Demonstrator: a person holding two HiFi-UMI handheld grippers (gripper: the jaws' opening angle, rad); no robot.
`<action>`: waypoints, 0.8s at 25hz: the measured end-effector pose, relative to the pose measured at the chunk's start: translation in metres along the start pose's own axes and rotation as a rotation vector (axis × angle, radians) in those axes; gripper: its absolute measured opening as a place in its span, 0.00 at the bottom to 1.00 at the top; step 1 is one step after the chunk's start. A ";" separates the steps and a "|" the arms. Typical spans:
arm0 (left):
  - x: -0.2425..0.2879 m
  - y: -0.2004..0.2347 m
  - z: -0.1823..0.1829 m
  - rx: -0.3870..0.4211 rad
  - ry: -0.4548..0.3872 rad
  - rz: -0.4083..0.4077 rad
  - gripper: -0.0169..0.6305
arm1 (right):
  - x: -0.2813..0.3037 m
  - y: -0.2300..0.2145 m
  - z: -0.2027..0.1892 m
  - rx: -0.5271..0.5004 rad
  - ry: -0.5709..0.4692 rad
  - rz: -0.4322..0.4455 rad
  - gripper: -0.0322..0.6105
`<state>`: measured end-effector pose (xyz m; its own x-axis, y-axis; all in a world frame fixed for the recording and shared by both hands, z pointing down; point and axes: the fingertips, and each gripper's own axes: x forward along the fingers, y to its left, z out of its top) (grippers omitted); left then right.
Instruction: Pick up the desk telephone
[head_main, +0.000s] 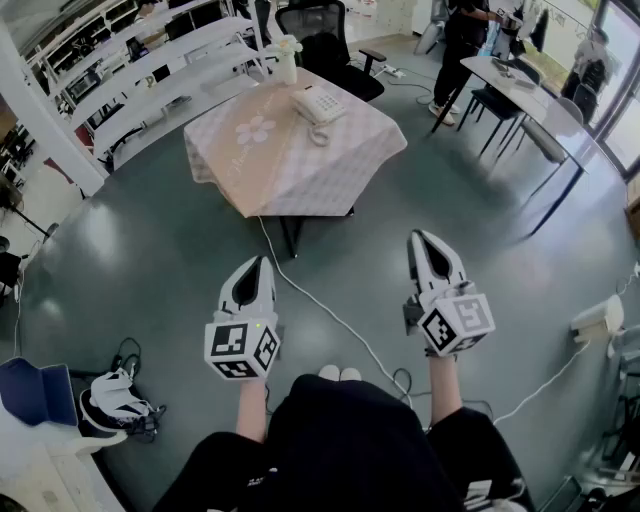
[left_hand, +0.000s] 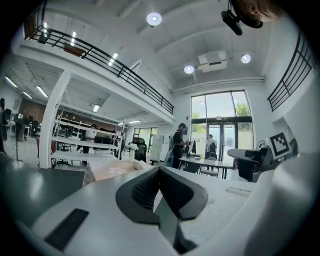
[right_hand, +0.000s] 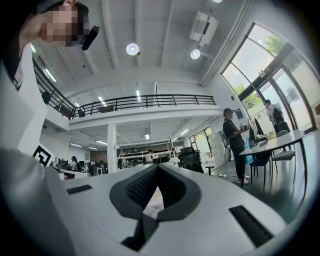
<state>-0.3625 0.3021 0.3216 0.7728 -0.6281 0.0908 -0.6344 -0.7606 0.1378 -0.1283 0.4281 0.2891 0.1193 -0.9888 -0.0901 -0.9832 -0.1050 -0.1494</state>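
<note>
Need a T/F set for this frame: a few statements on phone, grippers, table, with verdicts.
1. The phone sits on the table. True.
2. The left gripper holds the phone. False: it is shut, empty, and well short of the table.
3. The right gripper is open. False: it is shut on nothing.
4. A vase stands on the table beyond the phone. True.

A vase (head_main: 287, 66) stands on the cloth-covered table (head_main: 300, 175), office chair (head_main: 335, 50) behind.
</note>
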 end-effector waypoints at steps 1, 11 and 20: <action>0.000 -0.002 0.000 0.006 0.000 -0.001 0.02 | -0.001 -0.001 0.000 -0.001 0.000 0.001 0.04; 0.005 -0.020 -0.004 0.006 0.003 0.000 0.02 | -0.005 -0.010 -0.004 -0.007 0.014 0.021 0.04; 0.017 -0.031 -0.014 -0.006 0.019 0.012 0.02 | 0.012 -0.025 -0.017 0.013 0.031 0.031 0.04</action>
<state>-0.3292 0.3170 0.3323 0.7656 -0.6336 0.1114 -0.6432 -0.7523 0.1426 -0.1046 0.4172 0.3084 0.0839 -0.9944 -0.0649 -0.9844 -0.0727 -0.1600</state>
